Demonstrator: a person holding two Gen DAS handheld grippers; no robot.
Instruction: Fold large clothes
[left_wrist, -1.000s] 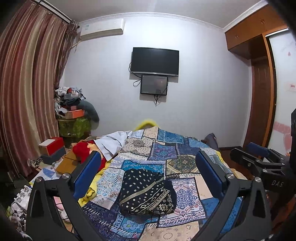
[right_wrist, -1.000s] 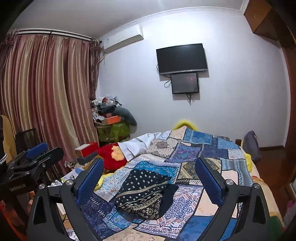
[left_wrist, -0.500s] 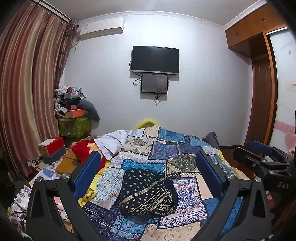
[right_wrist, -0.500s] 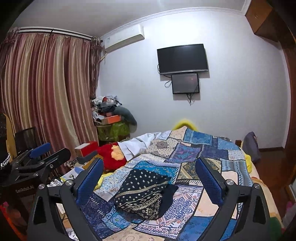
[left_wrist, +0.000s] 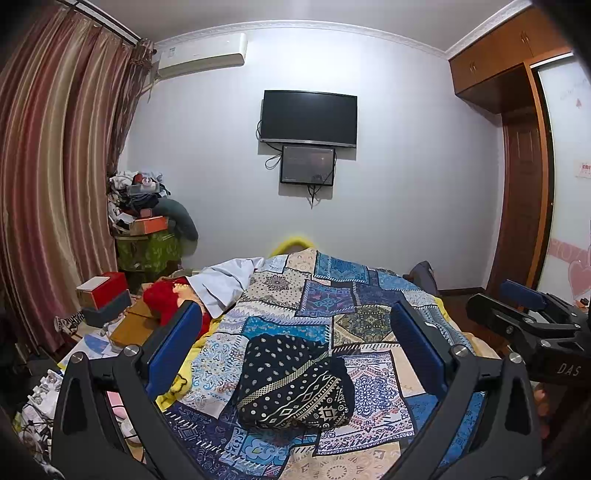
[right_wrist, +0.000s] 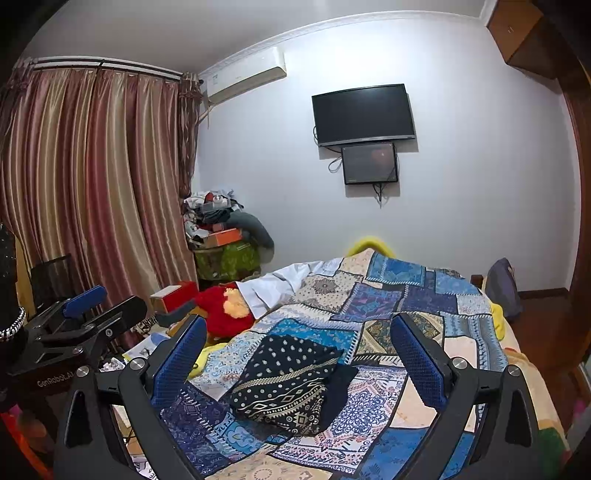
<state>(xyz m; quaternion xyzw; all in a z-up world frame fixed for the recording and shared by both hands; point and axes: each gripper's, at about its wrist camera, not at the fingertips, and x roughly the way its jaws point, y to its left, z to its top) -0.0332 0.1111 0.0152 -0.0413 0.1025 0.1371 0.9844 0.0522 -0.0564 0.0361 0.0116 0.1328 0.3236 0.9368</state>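
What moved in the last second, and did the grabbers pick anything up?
Nothing was picked up or let go. In the left wrist view, the right gripper slid lower at the right edge, and the left gripper shifted slightly in the right wrist view. Both stayed open and empty, and the dark patterned garment stayed folded on the patchwork bedspread.

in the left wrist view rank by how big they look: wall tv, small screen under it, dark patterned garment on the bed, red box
1. dark patterned garment, though it lies nearest the camera
2. wall tv
3. small screen and red box look alike, so unranked
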